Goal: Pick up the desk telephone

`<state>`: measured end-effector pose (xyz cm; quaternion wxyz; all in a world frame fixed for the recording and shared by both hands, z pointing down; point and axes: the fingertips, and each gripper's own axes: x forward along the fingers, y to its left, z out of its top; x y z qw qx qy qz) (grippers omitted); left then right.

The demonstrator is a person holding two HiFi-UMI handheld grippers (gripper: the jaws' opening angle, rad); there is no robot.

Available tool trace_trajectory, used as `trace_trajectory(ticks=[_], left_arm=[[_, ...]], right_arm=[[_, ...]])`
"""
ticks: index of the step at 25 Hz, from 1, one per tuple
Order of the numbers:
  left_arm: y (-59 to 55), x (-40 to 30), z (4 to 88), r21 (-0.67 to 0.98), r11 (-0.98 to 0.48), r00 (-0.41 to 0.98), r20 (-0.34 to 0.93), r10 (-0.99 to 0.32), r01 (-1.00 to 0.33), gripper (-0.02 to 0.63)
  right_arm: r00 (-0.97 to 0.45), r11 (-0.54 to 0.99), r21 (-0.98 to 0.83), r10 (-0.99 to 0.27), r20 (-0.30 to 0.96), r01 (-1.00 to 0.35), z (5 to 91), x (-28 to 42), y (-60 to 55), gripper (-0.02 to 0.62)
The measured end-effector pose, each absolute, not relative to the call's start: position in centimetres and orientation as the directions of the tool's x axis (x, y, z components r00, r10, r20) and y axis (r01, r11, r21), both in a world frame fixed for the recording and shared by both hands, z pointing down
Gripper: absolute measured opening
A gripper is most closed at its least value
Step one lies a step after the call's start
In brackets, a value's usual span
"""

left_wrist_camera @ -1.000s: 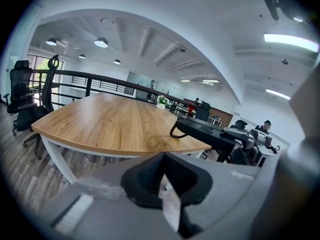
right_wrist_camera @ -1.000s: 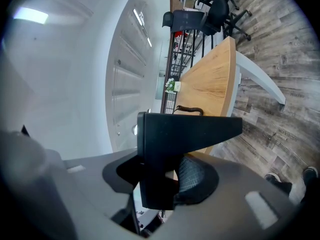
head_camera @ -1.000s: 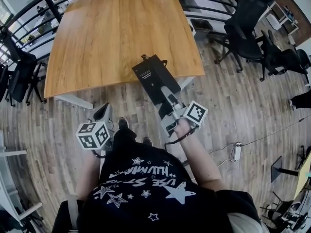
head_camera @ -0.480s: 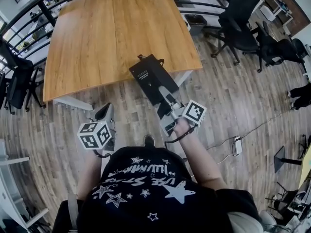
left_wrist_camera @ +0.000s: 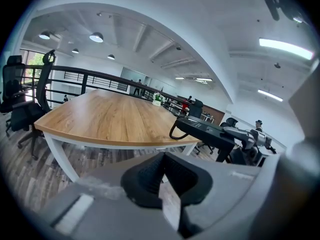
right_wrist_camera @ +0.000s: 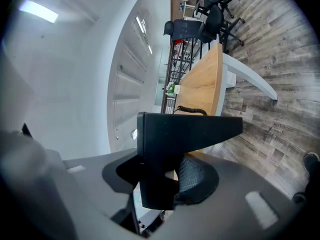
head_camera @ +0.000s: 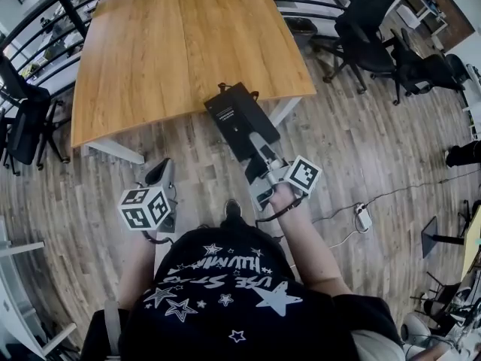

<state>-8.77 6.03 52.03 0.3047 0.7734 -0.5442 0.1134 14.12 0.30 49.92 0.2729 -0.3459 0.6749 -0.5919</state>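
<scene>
Desk telephone (head_camera: pixel 239 119) is up in the air in my right gripper (head_camera: pixel 259 155), so the pickup itself looks done. What has changed over the last second is where I stand with it. Nearest to me, my shoe (head_camera: pixel 233 209) now shows in the middle, below the tongs, where a second ago one sat further left, so I judge I am stepping. Near and to the left, my left gripper (head_camera: pixel 161 177) hangs low over the floor (head_camera: pixel 361 149), jaws together with nothing between them, much where it was in the head view. Just beyond, on the right, the right tongs are clamped on the near end of the black phone body, pads pressing both sides, and that grip looks the same as before. The phone reaches away from me, roughly level, with its coiled cord (right_wrist_camera: pixel 190 110) at the far end. A second ago more of that far end lay over the near edge of the table (head_camera: pixel 165 43). Now only its tip does, and the rest lies over bare floorboards. Farther off on the right, the office chairs (head_camera: pixel 372 21) have slid up the head view too. I take it the phone is being carried clear of the table, and my one worry is the cord snagging.
</scene>
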Motion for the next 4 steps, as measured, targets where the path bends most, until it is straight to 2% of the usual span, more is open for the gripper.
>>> trace_trajectory(ticks=[4], left_arm=[[7.8, -10.3, 51.7, 0.356, -0.225, 0.39, 0.509, -0.767, -0.907, 0.002]], right_arm=[[-0.609, 0.052, -0.986, -0.791, 0.057, -0.159, 49.6, 12.6, 2.3, 0.173]])
